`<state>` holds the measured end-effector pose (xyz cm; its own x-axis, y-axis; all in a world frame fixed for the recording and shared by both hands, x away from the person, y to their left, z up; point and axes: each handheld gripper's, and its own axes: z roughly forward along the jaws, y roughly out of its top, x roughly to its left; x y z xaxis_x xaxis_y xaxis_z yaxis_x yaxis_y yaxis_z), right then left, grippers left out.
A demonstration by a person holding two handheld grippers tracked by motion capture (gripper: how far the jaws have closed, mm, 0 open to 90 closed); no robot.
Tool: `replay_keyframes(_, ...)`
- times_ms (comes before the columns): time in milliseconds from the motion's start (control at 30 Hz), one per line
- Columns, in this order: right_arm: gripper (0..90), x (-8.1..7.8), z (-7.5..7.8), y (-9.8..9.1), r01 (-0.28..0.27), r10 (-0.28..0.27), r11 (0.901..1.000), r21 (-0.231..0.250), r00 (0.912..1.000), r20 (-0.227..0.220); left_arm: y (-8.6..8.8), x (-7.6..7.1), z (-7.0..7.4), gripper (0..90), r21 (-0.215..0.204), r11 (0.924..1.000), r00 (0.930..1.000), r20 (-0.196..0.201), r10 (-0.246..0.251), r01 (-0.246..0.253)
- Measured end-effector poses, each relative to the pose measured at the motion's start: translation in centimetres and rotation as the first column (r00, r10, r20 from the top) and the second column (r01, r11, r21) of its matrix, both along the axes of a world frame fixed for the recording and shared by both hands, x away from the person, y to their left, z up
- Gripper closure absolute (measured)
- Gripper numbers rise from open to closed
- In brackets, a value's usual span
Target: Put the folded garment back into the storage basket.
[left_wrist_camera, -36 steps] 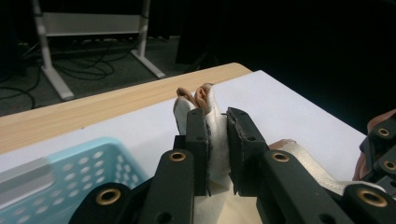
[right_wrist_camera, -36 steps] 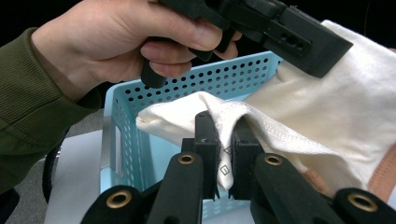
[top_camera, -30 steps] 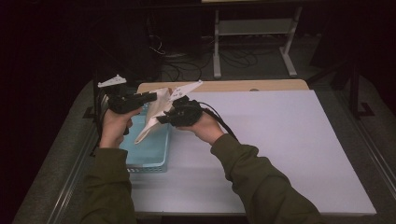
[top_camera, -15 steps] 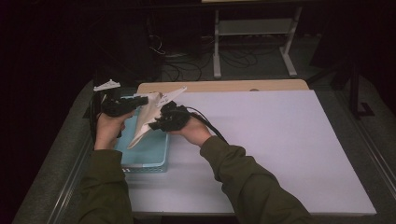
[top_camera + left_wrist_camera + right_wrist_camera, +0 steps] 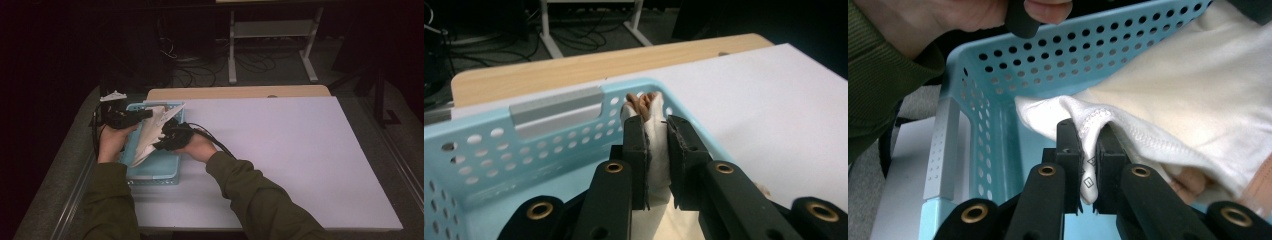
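High view, setting: your pale blue perforated plastic basket [image 5: 150,172] sits at the left edge of the white table sheet [image 5: 300,160], toward nine o'clock of the table.
Cloth: the cream-white folded garment [image 5: 152,131] hangs stretched between your two grippers, over the basket's open top and partly inside it.
Long axis: it runs from about one o'clock, the raised tip by the far rim, down to seven o'clock near the basket floor.
Left gripper [image 5: 131,116]: jaws pressed together on the garment's upper end; in the left gripper view [image 5: 656,145] the white fabric is pinched between the black pads, with the basket's far wall [image 5: 559,112] at eleven o'clock.
Right gripper [image 5: 170,137]: jaws likewise clamped on the cloth; in the right gripper view [image 5: 1089,150] they nip a stitched hem with a small care label, the rest of the garment [image 5: 1188,100] spreading toward two o'clock.
Nearer hand: your right gripper holds the lower part, so judge it closer to the basket floor [image 5: 1028,140].
Coming move: I judge it turns on lowering along that axis, straight down at six o'clock from both jaws, keeping the tip inside the rim.
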<state>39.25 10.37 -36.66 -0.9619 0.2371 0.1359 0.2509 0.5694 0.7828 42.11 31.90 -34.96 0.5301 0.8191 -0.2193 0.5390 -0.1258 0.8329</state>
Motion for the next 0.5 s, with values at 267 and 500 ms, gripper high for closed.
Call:
replay_keyframes(267,72.7,-0.8,-0.8,0.5,-0.047,0.046,0.9971,-0.060,0.9988,-0.017,-0.3,0.4,-1.2,78.4,0.038,0.9991,0.9988,-0.046,-0.019,0.020)
replay_keyframes(500,58.7,-1.5,-0.4,-0.6,-0.063,0.061,0.9955,-0.070,0.9975,-0.036,-0.6,0.8,-2.3,78.4,0.055,0.9982,0.9965,-0.081,-0.018,0.023)
